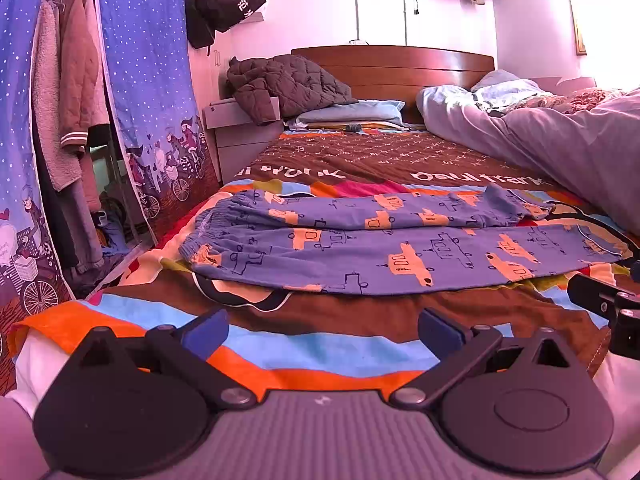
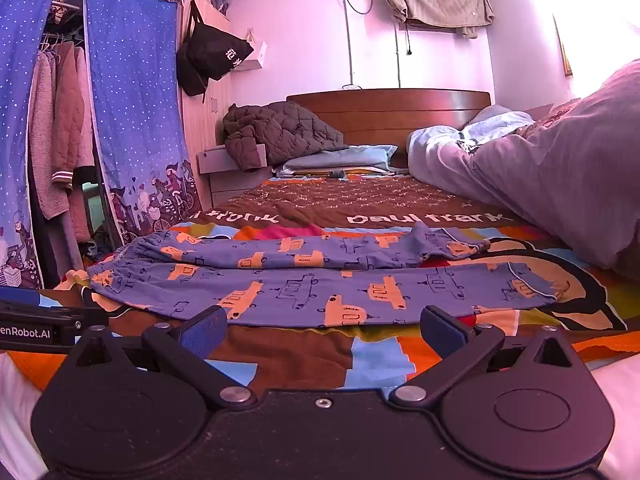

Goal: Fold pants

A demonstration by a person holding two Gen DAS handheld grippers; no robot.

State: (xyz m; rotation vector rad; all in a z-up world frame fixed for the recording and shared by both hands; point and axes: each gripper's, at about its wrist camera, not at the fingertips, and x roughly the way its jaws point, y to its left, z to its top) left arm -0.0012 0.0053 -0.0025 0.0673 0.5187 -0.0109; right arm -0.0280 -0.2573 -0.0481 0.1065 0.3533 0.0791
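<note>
The pants [image 1: 400, 248] are lying spread flat across the bedspread [image 1: 320, 344], waistband toward the wardrobe curtain [image 1: 148, 92] and cuffs toward the heaped duvet [image 1: 560, 136], the two legs running side by side with the far leg slightly rumpled at its cuff. Thin printed cotton by the look of it: I judge them light, limp and not slippery, likely to sag wherever they are not being held. The gathered elastic waistband [image 1: 208, 236] and the near cuff [image 2: 532, 292] seem the firmest places to pinch.

The left gripper [image 1: 322, 330] is hovering short of the pants' near edge, its tongs spread wide and holding nothing. The right gripper [image 2: 322, 328] is sitting just at that near edge, tongs equally wide and empty.

Beyond the pants, the bedspread is showing "paul frank" in white letters. The left gripper's body, seen from the right, reads "enRobot.AI". A black bag [image 2: 212, 60] hanging above the curtain is carrying white characters too small to read.
</note>
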